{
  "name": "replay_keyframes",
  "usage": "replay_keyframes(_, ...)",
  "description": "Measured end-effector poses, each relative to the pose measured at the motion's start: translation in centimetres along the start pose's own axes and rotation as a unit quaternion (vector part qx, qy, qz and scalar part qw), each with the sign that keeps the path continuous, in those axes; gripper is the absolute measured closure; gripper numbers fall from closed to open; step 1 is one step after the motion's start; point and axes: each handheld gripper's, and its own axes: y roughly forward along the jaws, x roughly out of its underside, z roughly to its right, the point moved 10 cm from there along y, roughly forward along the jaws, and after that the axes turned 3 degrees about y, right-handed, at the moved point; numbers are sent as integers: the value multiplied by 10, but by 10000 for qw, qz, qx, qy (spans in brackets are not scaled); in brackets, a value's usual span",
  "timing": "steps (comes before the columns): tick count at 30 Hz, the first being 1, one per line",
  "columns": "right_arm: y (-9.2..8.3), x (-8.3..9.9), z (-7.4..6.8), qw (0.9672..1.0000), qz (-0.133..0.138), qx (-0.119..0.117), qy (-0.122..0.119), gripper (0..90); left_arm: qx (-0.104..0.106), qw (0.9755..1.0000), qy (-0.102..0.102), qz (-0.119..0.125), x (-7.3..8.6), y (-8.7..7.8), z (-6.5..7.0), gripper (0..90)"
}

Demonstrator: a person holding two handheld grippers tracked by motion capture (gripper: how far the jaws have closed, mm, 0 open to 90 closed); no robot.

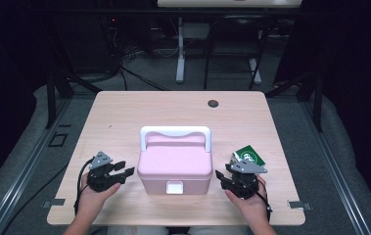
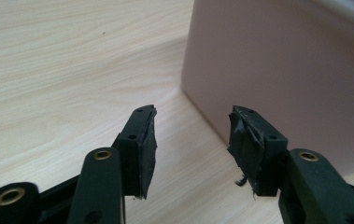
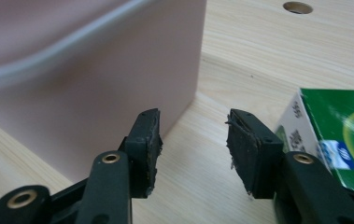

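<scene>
Left gripper: jaws apart, nothing between them, tips just beside the pink box's left wall.
Right gripper: jaws apart, holding nothing, close to the box's right wall.
Pink box: lid shut, white handle up, near the table's front edge.
Green carton: just behind the right gripper.
Table: bare wood behind the box, with a small hole near the far edge.

High view overhead, facing forward; gripper views close, sharing pink box.
</scene>
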Motion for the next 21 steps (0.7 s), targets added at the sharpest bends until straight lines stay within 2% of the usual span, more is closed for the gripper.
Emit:
replay_keyframes(1,1,-1,-1,10000,1,-28,54,565,38,10000,-68,44,-3,2,2,520)
replay_keyframes(4,7,-5,-3,9999,-4,-98,105,684,93,9999,-94,86,-9,3,7,545)
replay_keyframes(7,10,-8,-7,9996,80,-186,194,733,270,9993,-195,192,-13,5,14,587)
replay_keyframes(10,9,-12,-12,9994,201,-252,159,742,381,9990,-115,221,-16,6,21,635)
replay_keyframes(11,10,-13,-15,9991,264,-300,147,755,382,9990,-76,235,-17,6,22,643)
replay_keyframes(13,12,-12,-17,9995,247,-200,26,786,285,9992,-57,266,-18,6,23,676)
replay_keyframes(14,12,-12,-18,9995,232,-212,17,804,317,9990,-92,298,-18,7,24,684)
replay_keyframes(16,13,-11,-19,9991,227,-328,136,842,361,9987,-189,310,-17,7,25,708)
replay_keyframes(19,13,-11,-21,9986,229,-453,143,897,271,9993,79,257,-17,6,31,803)
replay_keyframes(21,13,-11,-22,9988,241,-413,105,899,225,9992,225,236,-17,5,34,861)
